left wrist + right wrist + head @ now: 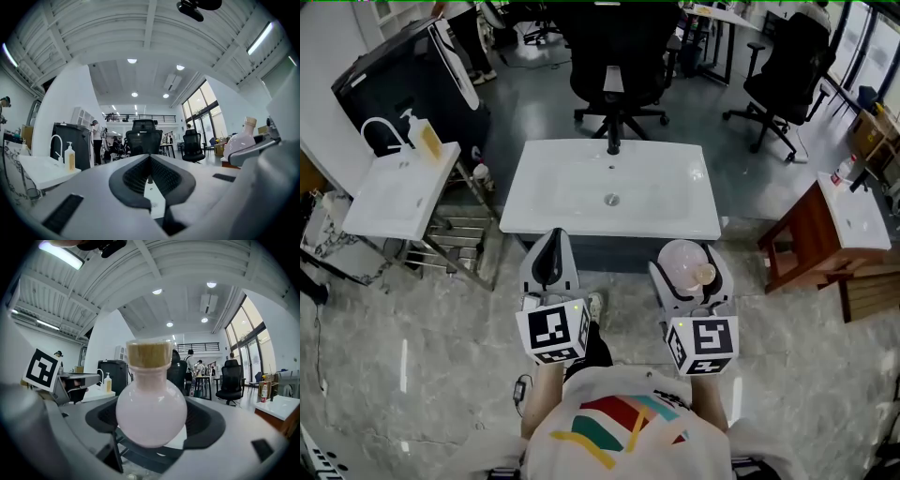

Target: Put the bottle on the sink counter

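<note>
Bottle [151,411]: round, pale pink, tan stopper; pinched between my right gripper's [688,267] fingers, at the sink counter's [572,202] near edge.
Left gripper [548,255]: my fingers pressed together, empty, at that same edge.

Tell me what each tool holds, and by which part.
The right tool grips the pink bottle by its round body; the left tool holds nothing.

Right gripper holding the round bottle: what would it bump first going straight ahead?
Probably the near edge of the white sink counter, just ahead of the right gripper and its bottle. Height is unclear, so it might pass above.
</note>
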Tool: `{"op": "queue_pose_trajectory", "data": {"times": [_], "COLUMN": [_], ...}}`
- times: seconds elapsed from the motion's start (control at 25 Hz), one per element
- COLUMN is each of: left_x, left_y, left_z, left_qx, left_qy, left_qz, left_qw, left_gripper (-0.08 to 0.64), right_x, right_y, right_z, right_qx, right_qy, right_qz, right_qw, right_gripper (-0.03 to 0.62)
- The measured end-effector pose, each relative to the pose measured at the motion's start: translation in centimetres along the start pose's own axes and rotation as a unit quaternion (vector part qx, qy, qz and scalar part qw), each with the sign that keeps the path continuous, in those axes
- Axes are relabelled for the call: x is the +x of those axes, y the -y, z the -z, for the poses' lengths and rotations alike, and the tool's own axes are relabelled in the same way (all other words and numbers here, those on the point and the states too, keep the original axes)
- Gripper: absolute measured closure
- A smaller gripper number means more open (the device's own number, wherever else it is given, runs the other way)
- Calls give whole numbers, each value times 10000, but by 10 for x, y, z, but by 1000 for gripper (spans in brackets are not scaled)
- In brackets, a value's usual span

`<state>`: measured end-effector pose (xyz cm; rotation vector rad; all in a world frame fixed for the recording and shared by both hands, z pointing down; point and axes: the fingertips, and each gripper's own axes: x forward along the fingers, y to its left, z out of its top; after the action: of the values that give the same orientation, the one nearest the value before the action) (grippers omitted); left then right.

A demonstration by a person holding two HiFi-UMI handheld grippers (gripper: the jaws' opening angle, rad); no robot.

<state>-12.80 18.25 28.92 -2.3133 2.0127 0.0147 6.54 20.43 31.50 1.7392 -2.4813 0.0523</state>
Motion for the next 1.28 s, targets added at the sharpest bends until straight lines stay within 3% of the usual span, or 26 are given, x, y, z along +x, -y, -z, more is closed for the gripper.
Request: {"op": "queue_pose_trajectory", "data": {"times": [0.44, 0.72, 1.28], "left_x": [44, 98, 263], "left_y": [-6, -22, -90], "left_z": [21, 35, 31], "left_qx": [16, 69, 53], "left_qy": [-161, -256, -210], "left_qz": [74, 195, 484], "left_qw": [9998, 9995, 9986], "left_gripper": [543, 541, 541], "right_x": [42, 93, 265], "right_y": [7, 16, 31], "right_z": [13, 19, -11], "right_qx": [43, 108, 163], "right_qy": [-110, -337, -473], "right_qz": [2, 90, 318], "right_qw": [9999, 9993, 9982], "right_gripper": [199, 199, 199]}}
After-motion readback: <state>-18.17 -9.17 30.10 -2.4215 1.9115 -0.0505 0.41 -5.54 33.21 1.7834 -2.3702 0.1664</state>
